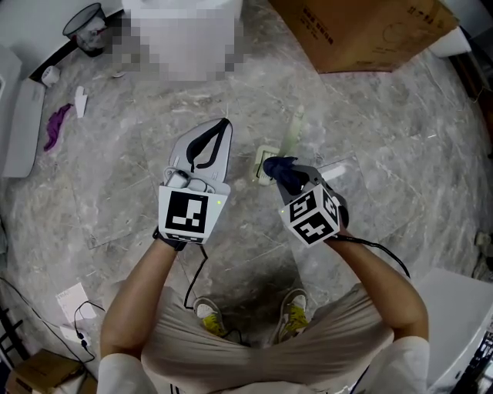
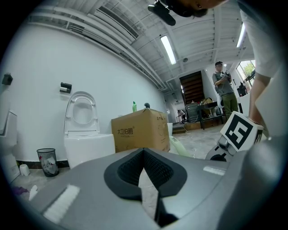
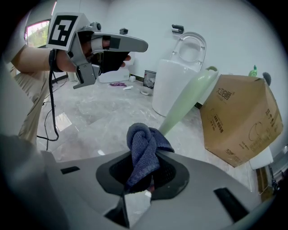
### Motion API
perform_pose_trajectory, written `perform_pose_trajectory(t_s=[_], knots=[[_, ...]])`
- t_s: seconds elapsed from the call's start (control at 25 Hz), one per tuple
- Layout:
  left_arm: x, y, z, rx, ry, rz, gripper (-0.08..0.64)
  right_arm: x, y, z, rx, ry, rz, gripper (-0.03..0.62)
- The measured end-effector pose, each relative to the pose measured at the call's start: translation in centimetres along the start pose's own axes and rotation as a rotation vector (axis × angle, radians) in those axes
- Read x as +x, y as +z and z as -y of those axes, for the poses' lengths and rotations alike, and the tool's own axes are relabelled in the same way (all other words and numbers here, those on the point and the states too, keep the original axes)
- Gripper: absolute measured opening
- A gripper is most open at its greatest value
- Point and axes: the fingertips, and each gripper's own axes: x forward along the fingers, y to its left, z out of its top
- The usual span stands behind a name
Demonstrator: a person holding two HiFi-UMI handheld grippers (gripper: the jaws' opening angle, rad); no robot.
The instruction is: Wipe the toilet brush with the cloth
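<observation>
The cardboard box [image 2: 139,132] carries one line of dark Chinese characters on its side, too small to read safely. Each tool has a black-and-white square marker on its cube. No other writing can be made out.

The person stands over a grey marbled floor [image 1: 139,138] with both forearms reaching forward, two shoes [image 1: 206,314] showing at 6 o'clock in the head view. The left tool [image 1: 219,131] is held level, pointing toward 12 o'clock; its jaws are pressed together at the tips with nothing between them. The right tool [image 3: 144,173] points toward 11 o'clock and pinches one dark blue cloth [image 3: 143,148], which bunches up out of the jaws.

One toilet brush [image 3: 186,101] with a pale green handle rises at a slant right behind the cloth; its foot rests on the floor near the centre of the head view, just beside the cloth at 10 o'clock from the right tool. Whether cloth and handle touch cannot be told.

Also there are one white toilet [image 3: 173,85] at 12 o'clock with its seat raised, the single box at 1 o'clock, and one dark mesh bin [image 1: 85,23] at 11 o'clock. One green bottle [image 2: 134,106] stands on the box, and one other person [image 2: 223,87] stands far back in the room
</observation>
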Motion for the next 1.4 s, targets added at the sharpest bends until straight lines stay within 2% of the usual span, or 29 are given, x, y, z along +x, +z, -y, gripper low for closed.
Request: perform_pose_trajectory(t_s=[0.36,0.52,0.8,1.24,1.32,1.4], knots=[[0.3,-1.7,0.7,0.011,-0.016,-0.022,0.002,1.7,-0.6,-0.1,-0.003,0.019,0.034,0.089],[0.3,-2.1,0.7,-0.005,-0.006,-0.032,0.002,2.3,-1.3,-0.2,-0.013,0.021,0.015,0.089],[0.4,-1.5,1.2,0.014,-0.012,-0.024,0.002,4.0,-2.7,-0.3,-0.035,0.026,-0.027,0.089],[0.5,-2.3,2.1,0.028,-0.048,-0.055,0.002,5.9,-4.4,-0.4,-0.052,0.044,-0.092,0.089],[0.5,-2.8,2.0,0.026,-0.046,-0.064,0.002,6.1,-4.8,-1.0,-0.043,0.074,-0.118,0.089],[0.7,-3.1,1.7,0.025,-0.044,-0.076,0.002,5.8,-5.0,-2.9,-0.032,0.149,-0.135,0.089]])
